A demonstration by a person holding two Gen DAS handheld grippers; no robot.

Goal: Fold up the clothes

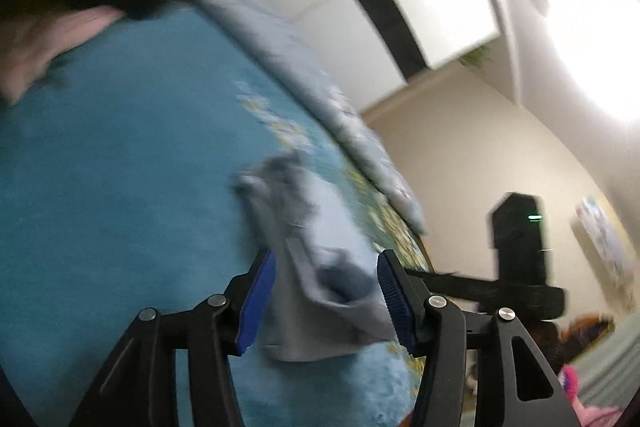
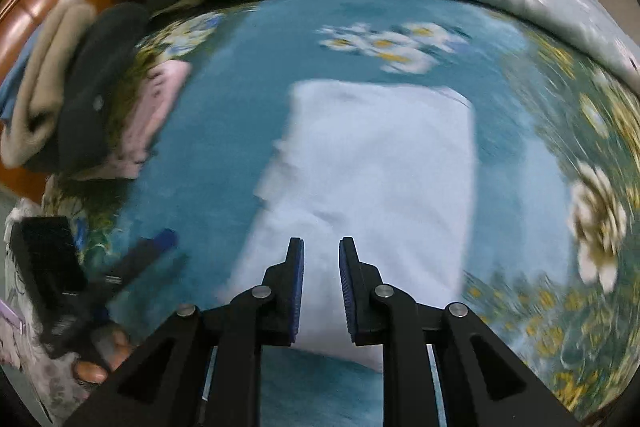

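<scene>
White, a folded garment (image 2: pixel 372 195) lies flat on the teal flowered bedspread (image 2: pixel 224 163), under the right gripper (image 2: pixel 321 283), whose jaws stand a little apart, empty. The left gripper (image 1: pixel 326 301), jaws wide apart, frames crumpled grey cloth (image 1: pixel 316 267). Folded clothes (image 2: pixel 92 99) sit stacked by the wooden headboard (image 2: pixel 24 23).

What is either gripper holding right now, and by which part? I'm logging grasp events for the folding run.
Nothing is held. The left gripper is open around the crumpled grey garment; the right gripper hangs open over the folded white garment.
</scene>
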